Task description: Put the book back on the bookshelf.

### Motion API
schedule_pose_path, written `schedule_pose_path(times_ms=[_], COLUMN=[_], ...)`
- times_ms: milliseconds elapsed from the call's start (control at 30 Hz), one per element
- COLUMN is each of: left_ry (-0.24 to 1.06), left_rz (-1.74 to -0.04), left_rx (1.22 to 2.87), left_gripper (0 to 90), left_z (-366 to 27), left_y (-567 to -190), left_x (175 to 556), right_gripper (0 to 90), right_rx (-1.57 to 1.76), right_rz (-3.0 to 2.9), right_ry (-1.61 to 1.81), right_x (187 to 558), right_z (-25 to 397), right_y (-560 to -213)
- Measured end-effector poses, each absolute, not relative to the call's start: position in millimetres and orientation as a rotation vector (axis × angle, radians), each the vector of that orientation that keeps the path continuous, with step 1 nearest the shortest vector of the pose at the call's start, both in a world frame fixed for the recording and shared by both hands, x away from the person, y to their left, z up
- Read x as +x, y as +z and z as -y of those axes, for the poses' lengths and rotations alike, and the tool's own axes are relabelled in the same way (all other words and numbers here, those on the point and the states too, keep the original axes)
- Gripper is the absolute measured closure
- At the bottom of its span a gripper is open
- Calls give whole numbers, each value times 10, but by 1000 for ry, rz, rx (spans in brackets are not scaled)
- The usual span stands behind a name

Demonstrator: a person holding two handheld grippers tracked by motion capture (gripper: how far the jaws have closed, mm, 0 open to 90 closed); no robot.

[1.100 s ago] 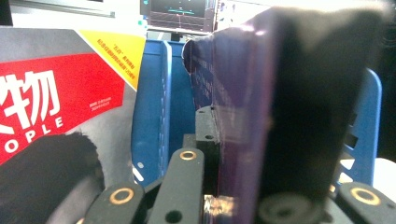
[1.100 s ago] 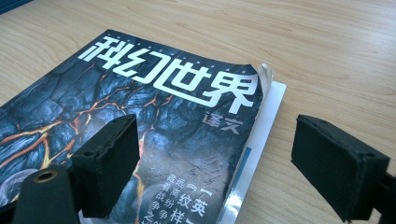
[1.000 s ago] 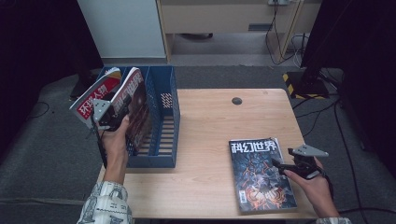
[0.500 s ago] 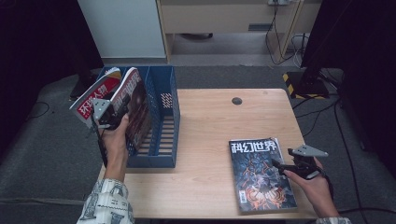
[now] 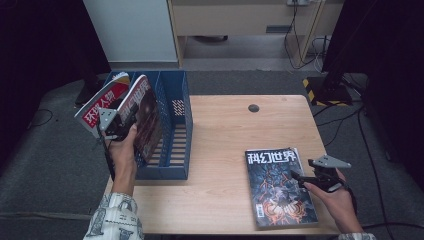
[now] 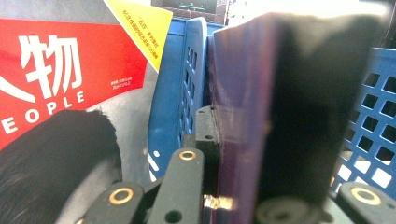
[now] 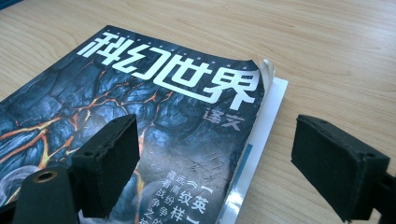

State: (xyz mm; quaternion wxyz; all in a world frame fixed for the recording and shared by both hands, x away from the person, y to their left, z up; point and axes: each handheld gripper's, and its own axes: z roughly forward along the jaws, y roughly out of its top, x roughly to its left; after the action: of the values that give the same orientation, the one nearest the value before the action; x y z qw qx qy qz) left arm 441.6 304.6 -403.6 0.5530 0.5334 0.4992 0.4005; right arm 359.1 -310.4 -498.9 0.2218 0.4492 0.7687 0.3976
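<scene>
A light wooden tabletop (image 5: 225, 150) stands on grey carpet, dark curtains at both sides. The left gripper (image 5: 120, 122) pinches a dark-covered magazine (image 5: 145, 117), upright and tilted, in the blue file rack (image 5: 175, 130); which compartment is hard to tell. The right gripper (image 7: 215, 172), spread wide, straddles the right edge of the science-fiction magazine (image 7: 154, 112) lying flat near the tabletop's front right corner.

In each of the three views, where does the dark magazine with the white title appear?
High view: the dark magazine lies flat at lower right on the table, at the right gripper.
Left gripper view: not in it.
Right gripper view: the magazine spans left and centre.
Shared landmark: its white title.
</scene>
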Motion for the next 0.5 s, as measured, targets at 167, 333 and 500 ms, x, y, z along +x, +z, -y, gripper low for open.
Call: schedule_pose_path(times_ms=[167, 333, 500], left_ry=[934, 932, 926], left_rz=[-1179, -1178, -1186], left_rx=[1257, 1260, 1268], left_gripper=[834, 832, 820], left_z=[-3056, -3058, -3050], left_y=[-4053, -4058, -4051], left_x=[4409, 4393, 4387], right_gripper=[154, 154, 153], right_rx=[1237, 1236, 1234], right_rz=[-2121, -2122, -2127], right_ry=[1097, 1097, 1098], right_x=[3593, 3592, 3592], right_z=[3101, 3100, 3091], right_y=[-4990, -4990, -4990])
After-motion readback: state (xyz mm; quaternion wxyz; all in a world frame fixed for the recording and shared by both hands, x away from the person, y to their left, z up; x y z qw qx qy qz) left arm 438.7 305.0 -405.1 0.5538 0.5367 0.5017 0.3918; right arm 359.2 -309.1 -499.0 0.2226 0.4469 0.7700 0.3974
